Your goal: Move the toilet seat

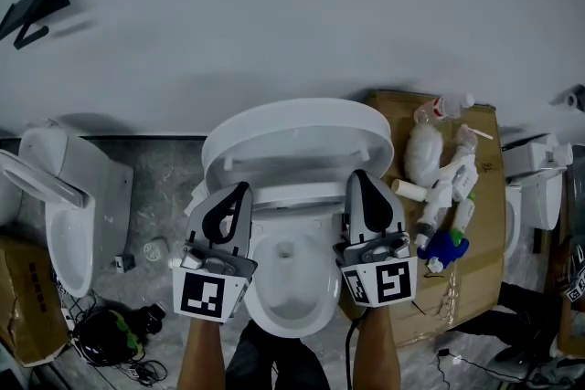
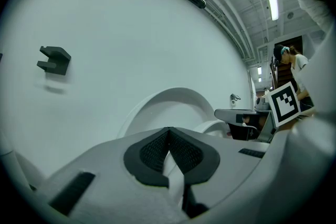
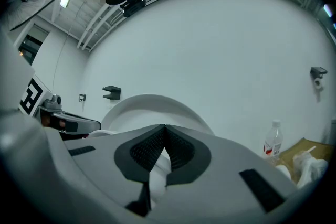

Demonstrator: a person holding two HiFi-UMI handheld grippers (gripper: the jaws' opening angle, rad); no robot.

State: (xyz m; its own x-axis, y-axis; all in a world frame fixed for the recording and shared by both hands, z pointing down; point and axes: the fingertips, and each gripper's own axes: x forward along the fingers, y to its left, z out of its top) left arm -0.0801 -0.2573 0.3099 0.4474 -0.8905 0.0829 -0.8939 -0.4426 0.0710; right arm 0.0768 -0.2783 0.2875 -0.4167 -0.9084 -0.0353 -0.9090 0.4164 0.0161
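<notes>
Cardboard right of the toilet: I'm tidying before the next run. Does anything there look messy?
Yes. Bottles and other white clutter lie heaped on the cardboard, most tipped on their sides. Nothing looks spilled.

The left gripper [image 1: 239, 189] and the right gripper [image 1: 358, 175] have smooth, pale grey shells with dark rectangular slots. Their tapering jaws are lined with black pads [image 2: 149, 152] of fine dimpled texture. Each gripper bears a white cube printed with black square markers, the left cube [image 1: 206, 292] and the right cube [image 1: 384, 281]. A thin black cable [image 1: 347, 348] trails below the right one, and the person wears dark trousers [image 1: 260, 363].
</notes>
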